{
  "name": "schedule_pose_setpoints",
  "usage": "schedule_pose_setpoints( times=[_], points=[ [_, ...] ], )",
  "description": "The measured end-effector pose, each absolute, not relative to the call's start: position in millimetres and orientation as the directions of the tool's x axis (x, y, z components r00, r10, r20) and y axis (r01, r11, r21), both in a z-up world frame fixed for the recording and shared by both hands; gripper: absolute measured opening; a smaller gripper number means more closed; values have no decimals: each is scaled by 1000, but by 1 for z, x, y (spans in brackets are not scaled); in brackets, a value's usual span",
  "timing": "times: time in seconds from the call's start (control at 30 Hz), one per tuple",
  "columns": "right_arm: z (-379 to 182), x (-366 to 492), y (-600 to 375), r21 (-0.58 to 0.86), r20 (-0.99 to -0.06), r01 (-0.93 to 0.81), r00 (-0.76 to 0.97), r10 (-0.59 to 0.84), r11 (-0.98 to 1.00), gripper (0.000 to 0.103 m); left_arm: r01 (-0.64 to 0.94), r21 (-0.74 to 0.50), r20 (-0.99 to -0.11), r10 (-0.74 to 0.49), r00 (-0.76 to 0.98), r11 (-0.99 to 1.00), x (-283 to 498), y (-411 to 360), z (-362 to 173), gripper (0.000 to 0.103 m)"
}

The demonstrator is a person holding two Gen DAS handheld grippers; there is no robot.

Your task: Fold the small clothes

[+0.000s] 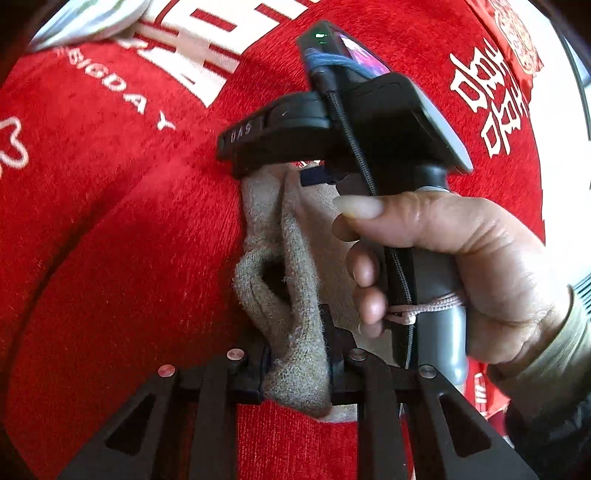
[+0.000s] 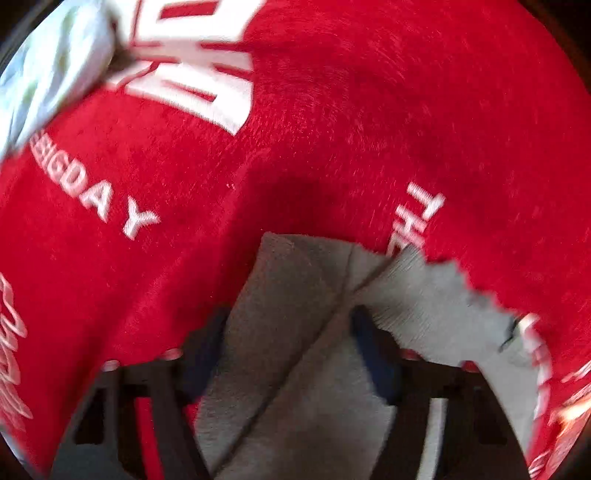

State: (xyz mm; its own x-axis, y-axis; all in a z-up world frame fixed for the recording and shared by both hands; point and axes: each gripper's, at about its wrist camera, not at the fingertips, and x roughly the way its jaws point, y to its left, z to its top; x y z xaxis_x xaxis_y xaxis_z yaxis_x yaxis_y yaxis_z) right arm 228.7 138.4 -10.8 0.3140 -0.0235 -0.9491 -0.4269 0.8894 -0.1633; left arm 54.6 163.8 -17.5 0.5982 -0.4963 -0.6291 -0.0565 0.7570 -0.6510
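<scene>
A beige knit garment (image 1: 291,288) lies bunched in a narrow strip on a red plush cover. My left gripper (image 1: 299,365) is shut on its near end, and the cloth bulges out between the fingers. At the strip's far end a hand (image 1: 461,258) holds the right gripper's handle, pointing that gripper steeply down onto the cloth. In the blurred right wrist view the beige garment (image 2: 295,332) lies flat, with a diagonal fold, between the fingers of my right gripper (image 2: 291,350). Those fingers stand apart and the cloth shows no pinch.
The red plush cover (image 1: 129,258) with white letters and characters fills both views (image 2: 332,129). A pale white-green cloth (image 1: 85,18) lies at the far left edge (image 2: 48,74). A sleeve (image 1: 546,354) shows at the right.
</scene>
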Motion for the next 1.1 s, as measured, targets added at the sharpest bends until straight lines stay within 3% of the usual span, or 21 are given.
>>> schedule_pose_setpoints(
  times=[0.07,0.1,0.4,1.1],
  points=[
    [-4,232,126,-150,-947,-396,322,-16,906,29,-47,-631,-635,-480,605,774,53,161,-13,22],
    [0,235,116,-95,-953,-377,303,26,921,24,-44,-627,-634,-477,609,778,52,160,-11,22],
    [27,234,66,188,-922,-270,283,264,944,21,-16,-513,-683,-397,613,858,48,135,16,22],
    [86,218,-39,407,-822,-202,346,453,891,21,52,-378,-740,-335,583,924,46,76,57,21]
  ],
)
